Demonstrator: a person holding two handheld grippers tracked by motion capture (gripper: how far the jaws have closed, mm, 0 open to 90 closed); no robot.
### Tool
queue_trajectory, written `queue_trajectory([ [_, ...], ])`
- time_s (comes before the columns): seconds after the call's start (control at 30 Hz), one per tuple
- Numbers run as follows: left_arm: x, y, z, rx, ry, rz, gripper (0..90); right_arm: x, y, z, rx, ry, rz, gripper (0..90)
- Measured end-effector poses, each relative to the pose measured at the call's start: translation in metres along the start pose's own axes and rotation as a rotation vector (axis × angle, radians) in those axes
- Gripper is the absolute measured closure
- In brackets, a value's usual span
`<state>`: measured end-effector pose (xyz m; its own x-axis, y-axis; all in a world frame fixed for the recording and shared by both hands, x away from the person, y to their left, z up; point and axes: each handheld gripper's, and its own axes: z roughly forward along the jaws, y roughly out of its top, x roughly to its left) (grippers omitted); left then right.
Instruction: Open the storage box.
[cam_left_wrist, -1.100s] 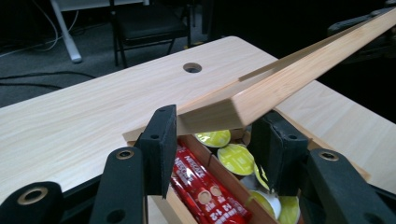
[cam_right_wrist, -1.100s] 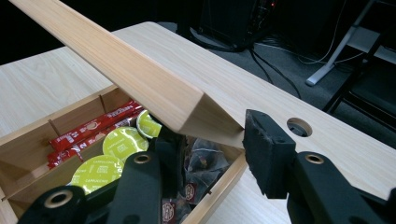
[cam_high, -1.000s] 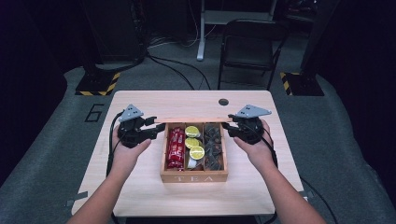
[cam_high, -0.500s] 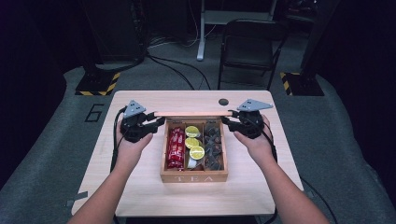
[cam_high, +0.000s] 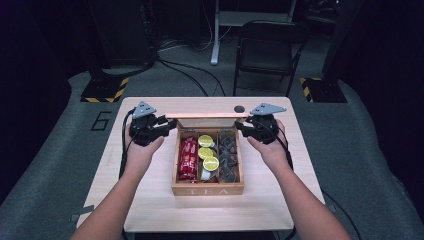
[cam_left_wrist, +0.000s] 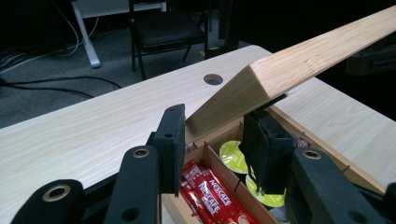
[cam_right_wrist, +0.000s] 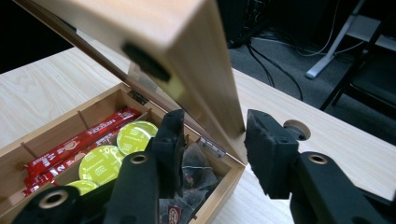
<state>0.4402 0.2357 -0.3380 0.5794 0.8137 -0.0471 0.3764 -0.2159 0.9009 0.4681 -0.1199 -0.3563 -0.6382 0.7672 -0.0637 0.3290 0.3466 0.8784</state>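
A wooden tea box stands mid-table with its lid raised on its rear hinges. Inside lie red Nescafe sachets, green capsules and dark tea bags. My left gripper is at the lid's left end. Its jaws have just closed, and its pads press on the lid. My right gripper is at the lid's right end. Its jaws have just been opening and stand slightly apart around the lid, close to both faces.
A round cable hole lies in the table behind the box. Beyond the far edge are a black chair, floor cables and two stand bases with yellow-black stripes. Bare tabletop flanks the box.
Both hands have edged slightly toward the far side, and the lid's free edge stands a little higher. The box has not moved.
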Motion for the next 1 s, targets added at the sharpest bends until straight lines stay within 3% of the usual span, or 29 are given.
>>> queue_trajectory([
  [0.47,0.003,0.005,0.004,0.0,0.005,0.001,59.9,-0.002,0.003,0.005,-0.006,-0.015,0.016,57.1],
  [0.77,0.007,0.008,0.006,-0.008,-0.004,-0.022,59.5,-0.005,0.003,0.012,0.015,-0.022,-0.004,57.0],
  [1.0,0.008,0.009,0.009,-0.024,0.002,-0.03,59.3,-0.006,0.007,0.015,0.007,-0.036,0.012,59.1],
])
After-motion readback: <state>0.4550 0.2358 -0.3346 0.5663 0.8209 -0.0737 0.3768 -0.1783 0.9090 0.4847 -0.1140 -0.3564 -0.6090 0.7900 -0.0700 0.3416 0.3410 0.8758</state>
